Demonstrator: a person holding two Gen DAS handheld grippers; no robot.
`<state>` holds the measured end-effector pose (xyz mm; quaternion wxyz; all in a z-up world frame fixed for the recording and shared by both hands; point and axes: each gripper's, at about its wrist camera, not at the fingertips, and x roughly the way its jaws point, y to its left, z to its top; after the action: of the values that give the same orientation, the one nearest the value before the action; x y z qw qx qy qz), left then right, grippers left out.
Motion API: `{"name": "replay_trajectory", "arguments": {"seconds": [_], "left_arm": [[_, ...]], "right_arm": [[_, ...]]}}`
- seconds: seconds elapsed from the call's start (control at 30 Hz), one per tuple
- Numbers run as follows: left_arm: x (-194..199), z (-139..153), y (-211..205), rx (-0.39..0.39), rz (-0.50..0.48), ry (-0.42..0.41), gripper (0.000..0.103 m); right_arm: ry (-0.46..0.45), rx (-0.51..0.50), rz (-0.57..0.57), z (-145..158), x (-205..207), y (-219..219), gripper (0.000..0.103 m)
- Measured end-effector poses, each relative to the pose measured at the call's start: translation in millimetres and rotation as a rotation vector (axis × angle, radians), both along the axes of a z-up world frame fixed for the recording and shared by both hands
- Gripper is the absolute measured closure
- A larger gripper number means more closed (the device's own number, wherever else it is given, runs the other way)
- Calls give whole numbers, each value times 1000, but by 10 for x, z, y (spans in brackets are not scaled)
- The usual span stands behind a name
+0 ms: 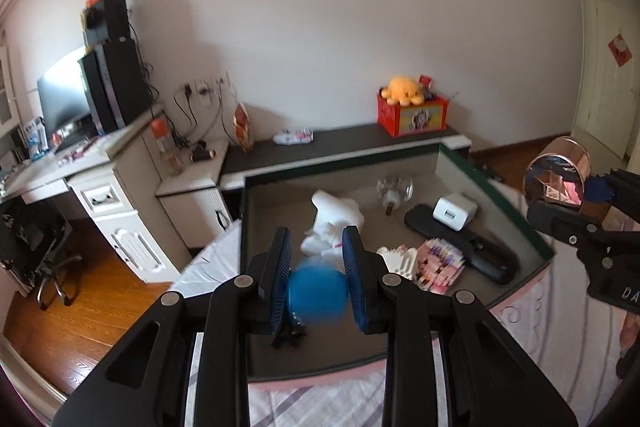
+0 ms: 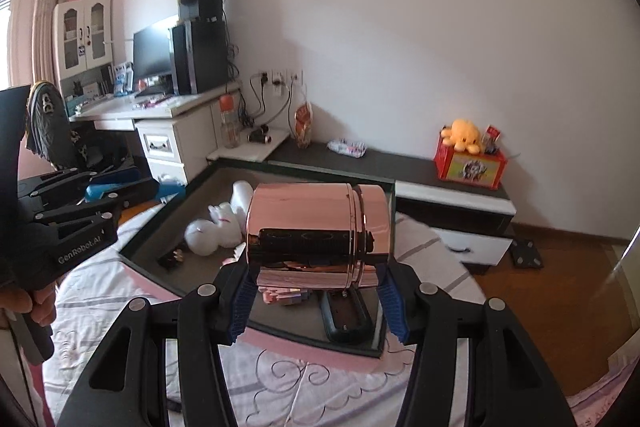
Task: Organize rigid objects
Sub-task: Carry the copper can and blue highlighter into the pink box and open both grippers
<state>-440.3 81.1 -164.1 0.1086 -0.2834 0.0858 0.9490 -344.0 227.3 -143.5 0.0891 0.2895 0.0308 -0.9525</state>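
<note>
My left gripper (image 1: 317, 251) is shut on a blurred blue round object (image 1: 317, 293), held over the near edge of a shallow dark tray (image 1: 496, 195) that lies on a bed. My right gripper (image 2: 316, 281) is shut on a shiny rose-gold cylindrical tin (image 2: 316, 223), held on its side above the tray (image 2: 280, 169). In the left wrist view the tin (image 1: 560, 175) and the right gripper (image 1: 576, 205) hang past the tray's right rim. In the right wrist view the left gripper (image 2: 120, 199) shows at the left, held by a hand (image 2: 40, 307).
The tray holds a white rabbit figure (image 1: 336, 219), a glass piece (image 1: 394, 189), a white charger (image 1: 454, 213), a long black case (image 1: 480, 251) and a pink block model (image 1: 436, 263). Behind it runs a low dark shelf (image 1: 344, 141) with a red toy box (image 1: 412, 113). A desk (image 1: 100, 155) stands at left.
</note>
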Motion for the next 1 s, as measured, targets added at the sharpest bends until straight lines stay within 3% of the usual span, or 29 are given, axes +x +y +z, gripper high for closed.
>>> {"name": "replay_trajectory", "arguments": {"seconds": [0.2,0.27,0.4,0.47,0.53,0.6,1.0], "left_arm": [[-254,-359,50,-15,8,-78,76],[-253,-392,51,-29,17,-64,76],[-229,-407,-37,32,24,-49,76],[-203,-441,-40,24,26,-45,74],[-182,-463,-33,4,36,-35,65],[-156,-473,-32,-11,57,-9,40],[-136,-444,-54,6,61,5,15]], "right_arm": [[-86,-9,4,-385,-323,-52,48],[-106,-16,2,-484,-386,-55,48],[-122,-20,0,-603,-437,-60,48],[-124,-21,-1,-650,-440,-77,48],[-114,-12,-8,-660,-434,-90,48],[-109,-16,-8,-649,-437,-88,48],[-66,-42,-33,-661,-415,-47,47]]}}
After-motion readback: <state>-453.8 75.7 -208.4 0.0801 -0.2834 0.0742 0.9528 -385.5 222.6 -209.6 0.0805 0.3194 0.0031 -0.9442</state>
